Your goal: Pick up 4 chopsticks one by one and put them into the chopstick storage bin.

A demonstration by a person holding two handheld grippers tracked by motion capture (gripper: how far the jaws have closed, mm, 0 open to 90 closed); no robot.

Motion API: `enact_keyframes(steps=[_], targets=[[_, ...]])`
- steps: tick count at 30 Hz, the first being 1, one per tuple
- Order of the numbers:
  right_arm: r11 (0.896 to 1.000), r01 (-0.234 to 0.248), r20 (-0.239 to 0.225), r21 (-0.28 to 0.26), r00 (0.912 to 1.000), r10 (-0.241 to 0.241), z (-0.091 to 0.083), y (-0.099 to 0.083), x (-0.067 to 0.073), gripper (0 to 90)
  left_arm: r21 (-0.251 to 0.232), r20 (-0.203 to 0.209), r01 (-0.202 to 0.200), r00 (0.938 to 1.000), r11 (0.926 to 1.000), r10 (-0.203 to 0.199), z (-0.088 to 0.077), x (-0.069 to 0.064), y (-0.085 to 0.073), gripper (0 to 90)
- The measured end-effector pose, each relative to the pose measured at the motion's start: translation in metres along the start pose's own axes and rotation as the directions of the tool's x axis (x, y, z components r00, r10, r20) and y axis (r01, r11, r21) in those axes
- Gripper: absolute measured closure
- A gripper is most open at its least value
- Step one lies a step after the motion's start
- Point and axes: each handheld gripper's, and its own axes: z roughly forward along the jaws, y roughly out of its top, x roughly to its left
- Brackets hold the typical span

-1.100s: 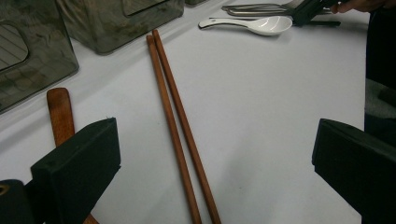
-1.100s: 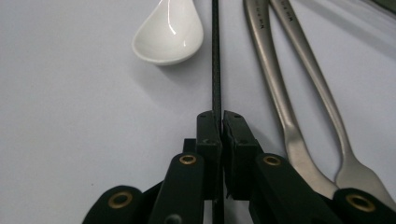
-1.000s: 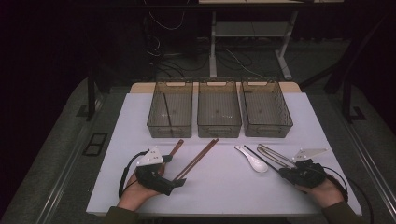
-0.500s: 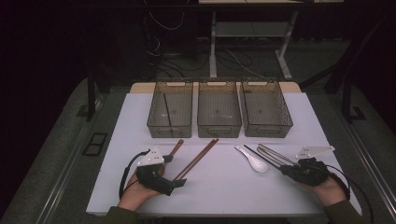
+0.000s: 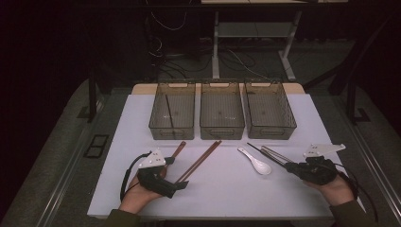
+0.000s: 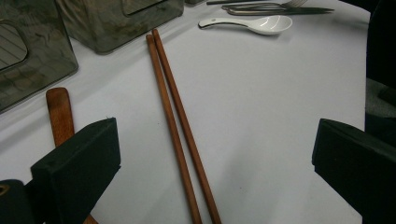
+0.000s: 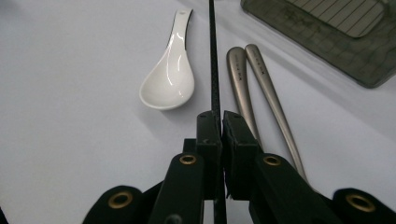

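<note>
black chopstick [image 7: 214, 56] lies on the table betw white spoon [image 7: 169, 74] and 2 metal handles [image 7: 254, 88], tip pointing up toward the bins. right gripper [image 7: 219, 122] is clenched on its near end, jaws pinched tight w/ the stick running straight thru the middle. in the high view the same stick [image 5: 259, 150] sits just right of the spoon [image 5: 255, 161], in front of the right bin [image 5: 269, 109].

looks like sorting cutlery into 3 bins; left bin [image 5: 173, 111] already has 1 dark stick [image 5: 168, 109] inside, so prob that's the target.

to do it well: keep the pinch firm, stick is thin and slick, it'll swivel if the grip eases. lift straight up 1st so the far tip clears the spoon and doesn't drag the handles. carry level, lower it along the bin's length, let go only once it's down in.

left gripper [image 6: 210, 154] is released, jaws wide apart, over the 2 brown chopsticks [image 6: 180, 126], not touching them; wooden handle [image 6: 59, 114] runs under its left jaw. keep it parked, out of the right arm's path.
</note>
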Motion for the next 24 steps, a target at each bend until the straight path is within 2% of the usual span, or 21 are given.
enact_keyframes(steps=[14, 21, 24], targets=[[0.999, 0.017, -0.015, -0.038, 0.9997, -0.017, -0.006, 0.013, 0.005, 85.6, 0.003, 0.003, 0.0, 1.0, 1.0, 0.0, 0.001, -0.001, 0.0, 0.3], [0.997, 0.041, -0.024, -0.071, 0.9988, -0.043, -0.008, 0.03, 0.007, 85.6, 0.001, 0.003, -0.001, 1.0, 1.0, 0.001, 0.002, 0.0, 0.0, 0.3], [0.996, 0.037, -0.032, -0.085, 0.9987, -0.04, -0.008, 0.035, 0.008, 85.6, 0.007, 0.004, -0.003, 1.0, 1.0, 0.003, 0.003, -0.001, 0.0, 0.3]])
